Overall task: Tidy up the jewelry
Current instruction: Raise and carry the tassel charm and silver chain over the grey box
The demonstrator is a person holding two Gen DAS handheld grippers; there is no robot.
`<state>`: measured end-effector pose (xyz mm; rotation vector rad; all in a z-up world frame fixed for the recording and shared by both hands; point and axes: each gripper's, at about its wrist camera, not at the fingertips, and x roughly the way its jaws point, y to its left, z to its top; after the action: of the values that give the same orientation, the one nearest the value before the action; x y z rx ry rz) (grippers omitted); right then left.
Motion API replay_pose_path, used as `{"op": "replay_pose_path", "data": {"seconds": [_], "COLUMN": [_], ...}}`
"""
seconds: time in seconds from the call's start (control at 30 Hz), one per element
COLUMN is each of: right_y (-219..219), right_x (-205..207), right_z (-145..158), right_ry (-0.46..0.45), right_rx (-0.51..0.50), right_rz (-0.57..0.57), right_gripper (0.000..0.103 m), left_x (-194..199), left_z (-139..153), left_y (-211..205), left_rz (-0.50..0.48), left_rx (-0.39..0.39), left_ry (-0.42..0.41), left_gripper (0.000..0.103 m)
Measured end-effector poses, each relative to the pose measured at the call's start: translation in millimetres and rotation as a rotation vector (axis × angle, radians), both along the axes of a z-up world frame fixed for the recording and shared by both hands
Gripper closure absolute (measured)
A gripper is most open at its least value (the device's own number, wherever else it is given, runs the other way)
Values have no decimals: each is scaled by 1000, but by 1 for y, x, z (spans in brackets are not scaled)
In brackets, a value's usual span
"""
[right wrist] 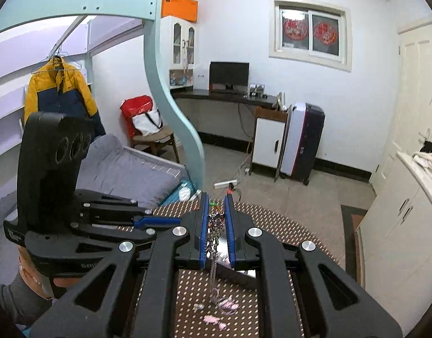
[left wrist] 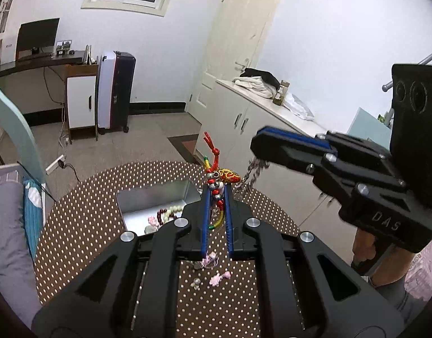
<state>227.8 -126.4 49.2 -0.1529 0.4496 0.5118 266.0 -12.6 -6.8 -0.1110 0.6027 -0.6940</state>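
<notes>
Up above a round dotted table point(left wrist: 75, 225), both tongs are pinched on jewelry. The left gripper point(left wrist: 216, 194) has its blue pads pressed against a beaded cord point(left wrist: 219, 197) with red knots, silver beads and a red-and-gold charm point(left wrist: 228, 175) that sticks out past the fingertips; the cord's multicoloured tail runs back between the jaws. The right gripper point(right wrist: 216, 214) is closed on a bunch of thin silver chain point(right wrist: 214, 233), which hangs down from between its pads towards the tabletop. In the left view this gripper point(left wrist: 256, 140) sits to the right and slightly higher, with the chain point(left wrist: 252, 171) dangling from its tip close to the charm.

Below them, on the table, lie small pink pieces point(left wrist: 220, 277) and a little silver bit point(left wrist: 196, 281), loose on the cloth. A metal tin point(left wrist: 159, 197) stands further back on the table, left of the left gripper; it holds a pale bead string point(left wrist: 170, 212) and dark red beads point(left wrist: 161, 215). A hand point(right wrist: 32, 276) holds the left tool's grip. Beyond the table are a white cabinet point(left wrist: 258, 118), a door point(left wrist: 238, 42) and a desk point(right wrist: 230, 98) with a monitor point(right wrist: 229, 74).
</notes>
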Motion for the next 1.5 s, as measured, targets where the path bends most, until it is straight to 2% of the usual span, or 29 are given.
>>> {"op": "replay_pose_path", "data": {"seconds": [0.2, 0.23, 0.57, 0.8, 1.0, 1.1, 1.5], "right_y": [0, 0, 2, 1, 1, 4, 13], "right_x": [13, 18, 46, 53, 61, 72, 108], "right_z": [25, 29, 48, 75, 96, 90, 9], "right_ry": [-39, -38, -56, -91, -117, -96, 74], "right_rx": [-14, -22, -66, -81, -83, -102, -156], "right_rz": [-22, -24, -57, -72, -91, -90, -68], "right_gripper": [94, 100, 101, 101, 101, 101, 101], "left_x": [18, 22, 54, 66, 82, 92, 107], "left_z": [18, 18, 1, 12, -1, -16, -77], "left_y": [-5, -5, -9, -8, -17, -21, -30], "left_rz": [-16, -18, -3, 5, 20, 18, 25], "left_rx": [-39, -45, -31, -43, -4, 12, 96], "left_ry": [8, 15, 84, 78, 116, 151, 267], "left_gripper": [93, 93, 93, 93, 93, 93, 93]}}
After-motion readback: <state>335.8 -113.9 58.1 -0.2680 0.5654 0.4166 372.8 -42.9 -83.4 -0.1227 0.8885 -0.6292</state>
